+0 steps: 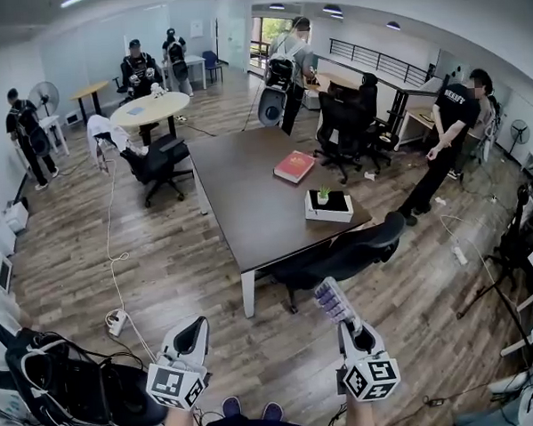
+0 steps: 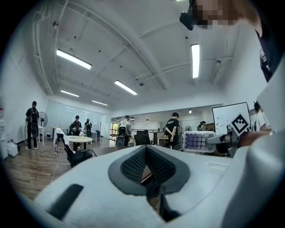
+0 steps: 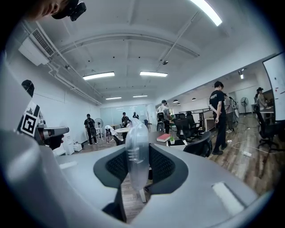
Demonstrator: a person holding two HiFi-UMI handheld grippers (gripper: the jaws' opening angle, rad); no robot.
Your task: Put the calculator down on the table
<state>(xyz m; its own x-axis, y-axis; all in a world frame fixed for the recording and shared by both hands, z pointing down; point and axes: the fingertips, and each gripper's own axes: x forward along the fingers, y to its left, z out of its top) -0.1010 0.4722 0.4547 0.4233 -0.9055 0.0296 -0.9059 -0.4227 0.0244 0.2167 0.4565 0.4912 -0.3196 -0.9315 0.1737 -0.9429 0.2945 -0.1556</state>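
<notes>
Nothing of the set-down is done yet. The right gripper (image 1: 348,330) has its jaws clamped on the calculator (image 1: 334,302), gripping the lower end, so most of it sticks out ahead of and above the pads, in the air over the wood floor (image 1: 162,258). The left gripper (image 1: 197,327), off to the side of the right jaws, has its jaws drawn together with nothing between them — it takes no part in the hold.

Ahead of the jaws a black office chair (image 1: 344,255) stands between them and the dark table (image 1: 248,200), which is well apart from the calculator. Farther out on the tabletop lie a red book (image 1: 294,166) and a small potted plant (image 1: 323,194) on a flat box; the near end of the table, straight beyond the left jaws, looks bare. What is left, as I judge it, is the whole carry — getting past the chair, lowering the calculator flat onto that bare part, then opening the jaws.

The calculator is a thin, flat slab with a pale body and rows of round purple keys. Edge-on between the right pads it reads as glossy and translucent, narrow enough that the jaws stand only a little apart on it.
</notes>
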